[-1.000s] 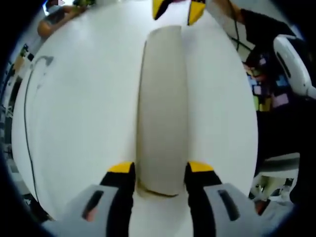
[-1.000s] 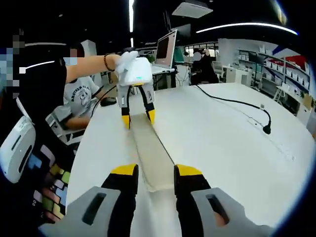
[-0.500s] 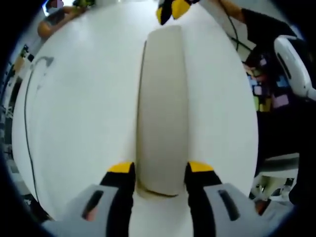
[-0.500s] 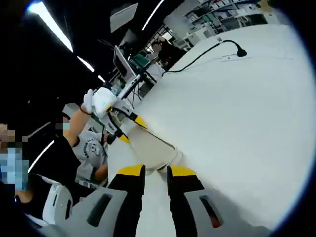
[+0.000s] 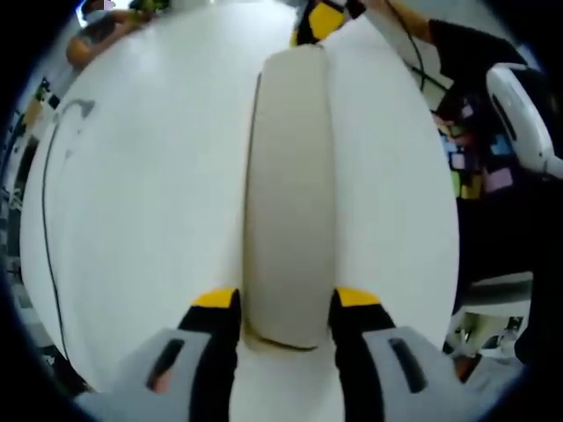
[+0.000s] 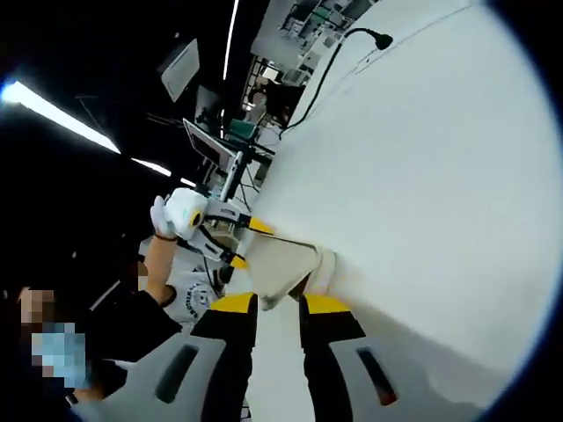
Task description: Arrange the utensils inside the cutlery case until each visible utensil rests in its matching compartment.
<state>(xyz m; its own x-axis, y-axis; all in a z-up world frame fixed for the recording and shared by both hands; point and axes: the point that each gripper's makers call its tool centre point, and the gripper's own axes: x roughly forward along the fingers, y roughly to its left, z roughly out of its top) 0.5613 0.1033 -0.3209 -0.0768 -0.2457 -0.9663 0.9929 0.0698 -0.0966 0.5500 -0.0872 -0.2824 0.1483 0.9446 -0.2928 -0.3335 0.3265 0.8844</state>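
A long beige cutlery case (image 5: pixel 290 193) lies shut on the white table (image 5: pixel 149 176), running away from my left gripper (image 5: pixel 286 301). The left jaws stand on either side of its near end and press its sides. At the far end my right gripper (image 5: pixel 324 18) appears rolled on its side at the case's edge. In the right gripper view, my right gripper (image 6: pixel 277 304) has its jaws nearly together on the near end of the case (image 6: pixel 281 262), which is raised a little. The left gripper (image 6: pixel 247 243) holds the other end. No utensils are in sight.
A black cable (image 5: pixel 51 185) runs along the table's left side and ends in a plug (image 6: pixel 380 40). A gloved hand (image 6: pixel 180 213) holds the left gripper. A monitor (image 6: pixel 215 148) stands behind it. The table edge (image 5: pixel 457 229) lies to the right.
My right gripper has narrowed its jaws onto the case's end and rolled over, tilting its whole view. That end of the case has lifted slightly. The left gripper has stayed put.
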